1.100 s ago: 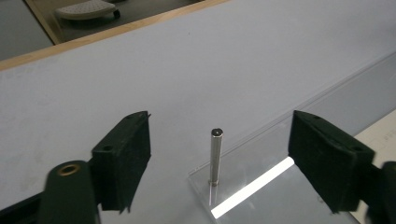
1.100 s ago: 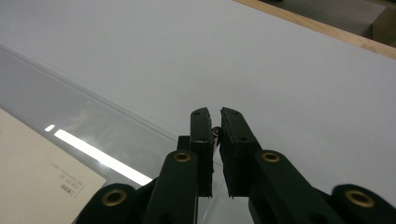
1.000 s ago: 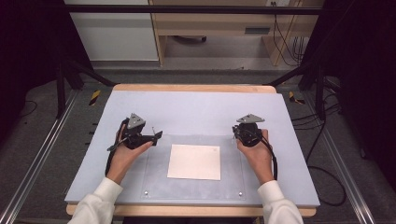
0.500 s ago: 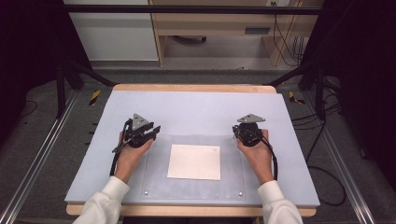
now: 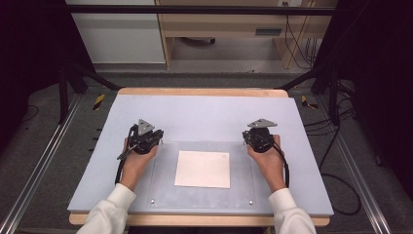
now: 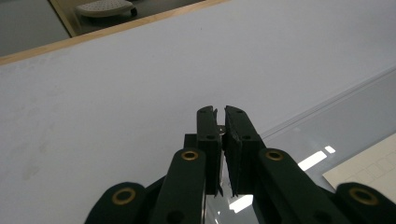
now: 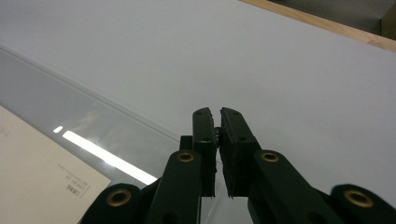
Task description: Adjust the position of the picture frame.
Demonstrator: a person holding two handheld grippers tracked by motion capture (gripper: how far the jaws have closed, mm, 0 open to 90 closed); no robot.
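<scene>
With both tongs (image 5: 157,138) (image 5: 247,138) closed empty at the clear sheet's (image 5: 165,175) far corners, open them before gripping the card (image 5: 202,168).

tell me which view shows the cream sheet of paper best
The high view: the whole cream sheet lies under the clear plate. The left gripper view catches one corner, the right gripper view a printed corner.

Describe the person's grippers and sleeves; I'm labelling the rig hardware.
Both the left gripper and right gripper are black, each topped by a grey three-cornered plate. Their black jaws are flat bars joined by brass-coloured rivets in the gripper views. A black cable trails from each along the forearm. The person wears long white sleeves.
</scene>
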